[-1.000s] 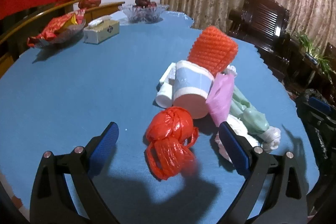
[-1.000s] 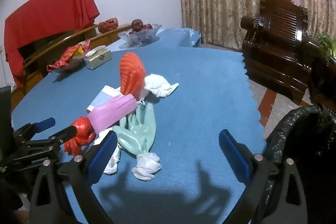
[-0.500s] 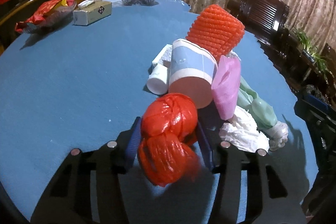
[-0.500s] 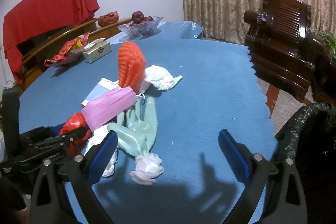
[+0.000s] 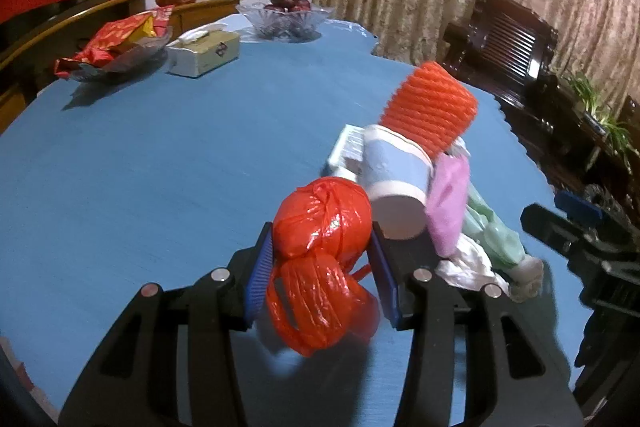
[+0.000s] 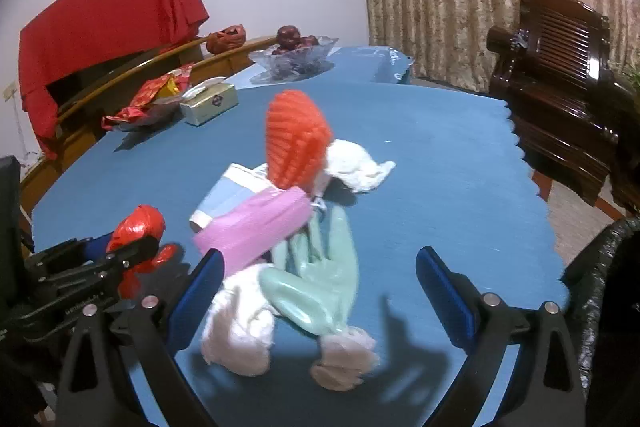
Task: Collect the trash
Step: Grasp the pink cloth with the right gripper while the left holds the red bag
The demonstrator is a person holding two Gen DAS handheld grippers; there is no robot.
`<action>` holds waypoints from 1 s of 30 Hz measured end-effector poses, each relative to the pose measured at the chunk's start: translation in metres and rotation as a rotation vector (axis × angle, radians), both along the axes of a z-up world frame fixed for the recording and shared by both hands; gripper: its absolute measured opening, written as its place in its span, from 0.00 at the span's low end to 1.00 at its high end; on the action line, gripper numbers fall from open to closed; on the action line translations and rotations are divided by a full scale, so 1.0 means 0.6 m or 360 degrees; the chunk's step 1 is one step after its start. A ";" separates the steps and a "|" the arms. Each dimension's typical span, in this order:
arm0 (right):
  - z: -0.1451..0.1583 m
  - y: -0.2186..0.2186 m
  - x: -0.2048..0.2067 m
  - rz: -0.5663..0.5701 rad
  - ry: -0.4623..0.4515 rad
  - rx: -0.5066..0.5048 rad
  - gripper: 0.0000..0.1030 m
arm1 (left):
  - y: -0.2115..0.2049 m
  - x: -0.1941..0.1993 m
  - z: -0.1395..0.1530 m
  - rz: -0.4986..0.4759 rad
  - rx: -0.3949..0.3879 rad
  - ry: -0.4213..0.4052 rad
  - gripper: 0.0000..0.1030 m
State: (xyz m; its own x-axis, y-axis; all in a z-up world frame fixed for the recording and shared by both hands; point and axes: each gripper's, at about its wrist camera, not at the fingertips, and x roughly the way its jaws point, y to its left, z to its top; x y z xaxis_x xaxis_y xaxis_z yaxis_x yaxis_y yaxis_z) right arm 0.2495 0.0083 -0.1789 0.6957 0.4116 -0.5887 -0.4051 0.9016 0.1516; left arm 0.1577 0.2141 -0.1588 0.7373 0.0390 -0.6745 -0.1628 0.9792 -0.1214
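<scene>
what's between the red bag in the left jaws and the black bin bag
The red bag is clamped in the left gripper. Toward the black bin bag lie the paper cup, pink wrapper and green glove; lifted, it clears them.

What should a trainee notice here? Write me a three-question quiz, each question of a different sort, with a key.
1. True or false: the left gripper is shut on the red knotted bag.
2. Which item lies just ahead, between the right gripper's open jaws? A) tissue box B) green glove C) fruit bowl
3. Fill in: the paper cup lies on its ____.

Key:
1. True. The jaws have just been closing and both pads now press the bag.
2. B
3. side
</scene>
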 end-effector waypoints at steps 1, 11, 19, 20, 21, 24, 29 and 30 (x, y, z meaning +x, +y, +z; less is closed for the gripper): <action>0.000 0.006 0.000 0.0006 0.0000 0.0004 0.92 | 0.006 0.000 0.003 0.0012 0.0001 -0.0006 0.43; -0.010 0.076 0.010 0.0078 0.0021 -0.0003 0.89 | 0.050 -0.008 0.015 0.0092 0.0016 -0.0031 0.43; -0.028 0.113 0.020 0.0111 0.0063 -0.0041 0.78 | 0.067 -0.008 0.019 0.0115 0.0006 -0.0056 0.43; -0.031 0.116 0.022 0.0120 0.0073 -0.0043 0.76 | 0.069 -0.009 0.019 0.0119 0.0003 -0.0058 0.43; -0.032 0.118 0.023 0.0128 0.0081 -0.0042 0.71 | 0.071 -0.009 0.020 0.0122 0.0000 -0.0059 0.43; -0.035 0.123 0.024 0.0164 0.0104 -0.0042 0.55 | 0.073 -0.011 0.019 0.0127 -0.0006 -0.0058 0.43; -0.029 0.121 0.017 0.0222 0.0108 -0.0024 0.34 | 0.069 -0.013 0.021 0.0119 -0.0013 -0.0063 0.43; -0.025 0.118 0.015 0.0229 0.0103 -0.0016 0.30 | 0.068 -0.014 0.022 0.0115 -0.0014 -0.0066 0.43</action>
State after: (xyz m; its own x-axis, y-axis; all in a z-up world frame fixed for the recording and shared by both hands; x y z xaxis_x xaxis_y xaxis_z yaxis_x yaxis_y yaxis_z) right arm 0.2584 0.0793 -0.1940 0.5905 0.4979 -0.6351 -0.5197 0.8367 0.1727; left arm 0.1495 0.2548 -0.1455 0.7600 0.0874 -0.6440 -0.2276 0.9639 -0.1378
